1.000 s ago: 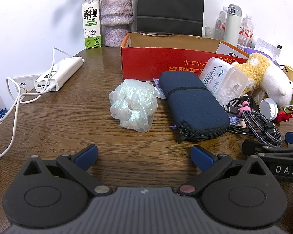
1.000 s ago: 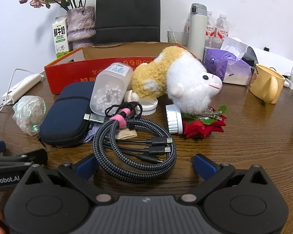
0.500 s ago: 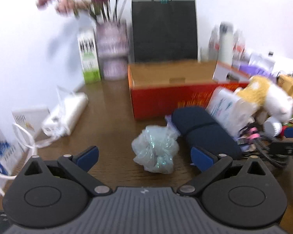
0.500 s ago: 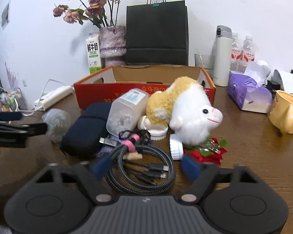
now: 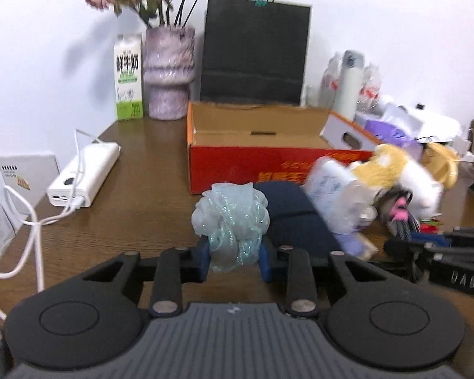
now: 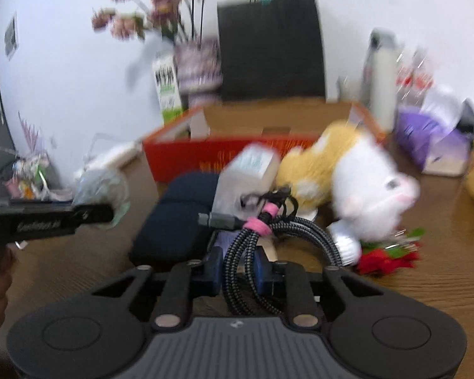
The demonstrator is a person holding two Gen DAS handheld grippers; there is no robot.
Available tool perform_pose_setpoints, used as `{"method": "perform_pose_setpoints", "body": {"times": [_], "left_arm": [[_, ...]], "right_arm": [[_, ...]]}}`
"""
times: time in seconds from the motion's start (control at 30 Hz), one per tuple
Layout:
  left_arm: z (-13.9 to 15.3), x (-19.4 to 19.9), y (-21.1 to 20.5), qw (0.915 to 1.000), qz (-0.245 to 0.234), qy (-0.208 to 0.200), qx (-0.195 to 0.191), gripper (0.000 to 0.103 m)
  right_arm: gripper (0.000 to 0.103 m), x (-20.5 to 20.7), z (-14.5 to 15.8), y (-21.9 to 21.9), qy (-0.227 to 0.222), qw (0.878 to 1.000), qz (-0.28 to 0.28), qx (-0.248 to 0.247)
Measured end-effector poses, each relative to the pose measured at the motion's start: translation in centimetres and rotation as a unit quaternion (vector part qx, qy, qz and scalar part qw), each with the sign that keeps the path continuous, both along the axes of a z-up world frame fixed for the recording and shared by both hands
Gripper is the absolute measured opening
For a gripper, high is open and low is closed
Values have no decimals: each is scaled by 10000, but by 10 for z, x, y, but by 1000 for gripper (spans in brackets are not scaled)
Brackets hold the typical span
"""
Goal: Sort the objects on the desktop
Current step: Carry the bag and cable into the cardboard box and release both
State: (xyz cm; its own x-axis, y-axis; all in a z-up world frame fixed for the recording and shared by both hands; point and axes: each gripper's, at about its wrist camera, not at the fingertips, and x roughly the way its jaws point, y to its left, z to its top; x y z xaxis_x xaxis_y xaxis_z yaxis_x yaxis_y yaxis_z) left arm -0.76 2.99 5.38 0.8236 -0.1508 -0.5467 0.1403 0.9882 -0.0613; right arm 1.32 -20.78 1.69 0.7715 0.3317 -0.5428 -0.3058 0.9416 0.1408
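Observation:
My left gripper (image 5: 236,260) is shut on a pale blue-green mesh scrunchie (image 5: 230,221) and holds it above the wooden table (image 5: 136,214). My right gripper (image 6: 237,270) is shut on a coiled braided cable bundle (image 6: 268,233) with a pink strap, lifted off the table. An open red cardboard box (image 5: 268,164) stands behind, its inside bare. A navy pouch (image 5: 297,218), a clear plastic container (image 6: 249,177) and a yellow-white plush toy (image 6: 363,183) lie in front of the box. The scrunchie also shows in the right wrist view (image 6: 104,186).
A white power bank (image 5: 85,177) with a white cable lies at the left. A milk carton (image 5: 129,75), a vase (image 5: 169,72) and a black paper bag (image 5: 256,53) stand at the back. A thermos (image 5: 347,85), purple tissue pack (image 6: 433,142) and red rose (image 6: 385,255) are right.
Both grippers have closed and lifted: the left took hold of the scrunchie, the right took hold of the cable bundle. Both views now look from higher up.

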Motion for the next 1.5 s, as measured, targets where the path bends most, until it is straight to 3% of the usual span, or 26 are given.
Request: {"method": "perform_pose_setpoints", "body": {"times": [0.23,0.37,0.5,0.6,0.67,0.77,0.87,0.97,1.03,1.1,1.17,1.23,1.3,1.37,1.5], "left_arm": [[42,-57,-5,9982,-135,-280,-506,30],[72,-47,1,9962,-332,-76,-801,30],[116,25,-6,9979,-332,-114,-546,30],[128,117,-32,9997,-232,-45,-59,31],[110,186,-53,9981,-232,229,525,31],[50,284,-68,9900,261,1019,942,30],[19,337,-65,9851,459,1293,1040,30],[3,365,-66,9814,250,1420,1268,33],[-7,376,-63,9785,284,1521,1365,41],[-10,379,-58,9811,213,1479,1230,46],[-6,375,-52,9843,-9,1480,965,49],[1,368,-52,9854,14,1475,848,49],[11,360,-53,9859,104,1426,868,49],[24,349,-53,9861,162,1412,861,49],[52,316,-53,9876,25,1352,794,50]], "right_arm": [[18,-77,62,-32,-523,9960,-67,722],[18,-94,104,-38,-1150,9909,-15,706],[18,-33,141,-30,-1378,9894,395,214],[18,61,165,-18,-1151,9900,778,-249],[18,134,161,-5,-636,9917,927,-623],[17,238,120,11,197,9878,905,-1255],[10,315,70,16,934,9809,836,-1486],[13,357,48,25,1163,9785,1254,-1152],[17,370,43,37,1112,9767,1427,-1152],[20,368,38,43,1220,9716,1665,-1159],[25,366,33,44,1451,9654,2005,-827],[54,358,39,37,1420,9660,2079,-583],[68,347,52,22,1081,9767,1770,-545],[67,334,65,8,805,9861,1282,-690],[67,310,85,-17,990,9906,599,-725]]}}
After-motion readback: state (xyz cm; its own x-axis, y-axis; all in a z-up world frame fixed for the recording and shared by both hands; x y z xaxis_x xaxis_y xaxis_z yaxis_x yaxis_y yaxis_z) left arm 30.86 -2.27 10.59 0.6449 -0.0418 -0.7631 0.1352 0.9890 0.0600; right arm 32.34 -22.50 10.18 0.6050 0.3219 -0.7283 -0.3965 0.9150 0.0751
